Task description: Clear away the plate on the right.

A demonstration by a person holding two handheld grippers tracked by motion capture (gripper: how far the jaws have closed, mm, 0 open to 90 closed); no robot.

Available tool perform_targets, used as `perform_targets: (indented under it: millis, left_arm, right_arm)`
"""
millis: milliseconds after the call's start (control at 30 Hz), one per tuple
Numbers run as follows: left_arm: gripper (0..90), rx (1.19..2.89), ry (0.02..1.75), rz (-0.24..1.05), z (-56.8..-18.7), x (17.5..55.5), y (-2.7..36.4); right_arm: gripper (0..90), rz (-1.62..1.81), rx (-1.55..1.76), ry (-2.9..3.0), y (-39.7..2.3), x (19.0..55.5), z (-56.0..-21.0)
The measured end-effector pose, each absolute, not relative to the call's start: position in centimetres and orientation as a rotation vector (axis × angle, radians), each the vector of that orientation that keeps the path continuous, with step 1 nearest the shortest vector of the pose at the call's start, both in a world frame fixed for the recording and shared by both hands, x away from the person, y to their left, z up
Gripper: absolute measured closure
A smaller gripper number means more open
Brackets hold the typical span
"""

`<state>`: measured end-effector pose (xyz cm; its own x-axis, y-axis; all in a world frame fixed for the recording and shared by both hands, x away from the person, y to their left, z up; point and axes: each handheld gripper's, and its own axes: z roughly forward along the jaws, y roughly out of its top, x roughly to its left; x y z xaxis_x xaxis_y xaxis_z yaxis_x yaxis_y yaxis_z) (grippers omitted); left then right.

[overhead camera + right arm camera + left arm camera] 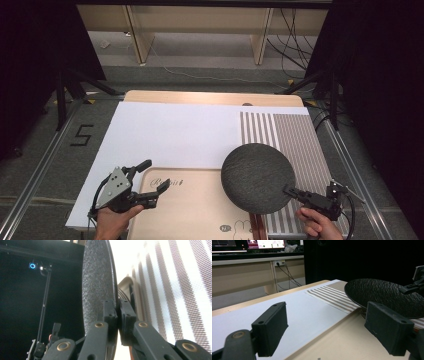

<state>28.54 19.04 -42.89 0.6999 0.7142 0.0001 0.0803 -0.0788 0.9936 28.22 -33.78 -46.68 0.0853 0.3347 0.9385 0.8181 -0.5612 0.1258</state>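
The right tongs (290, 190) pinch the stiff, probably breakable dark plate (257, 176) by its near-right rim, while the left tongs (156, 183) stand spread.

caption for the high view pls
Right gripper clamps the rim of a dark plate above a wooden tray.

The big dark plate (258, 177) covers part of the striped mat (295, 145) and a corner of the tan tray (195, 210). The tray's bottom is cut off by the picture's edge, and so is the little drawing on it. The writing on the tray is too small to read. Both arms are cut off at the bottom too.
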Motion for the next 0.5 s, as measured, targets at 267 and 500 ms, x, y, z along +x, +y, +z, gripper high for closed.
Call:
perform_targets:
  millis: [267, 500]
  left_arm:
    - [17.4, 1.587, 0.665, 0.596, -42.9, 28.6, 19.0]
    - [17.4, 1.584, 0.671, 0.591, -42.9, 28.6, 19.0]
  right_arm:
    - [86.4, -1.441, -1.894, -1.203, -32.1, 28.2, -46.8]
    - [86.5, -1.416, -1.845, -1.240, -30.2, 28.0, -46.8]
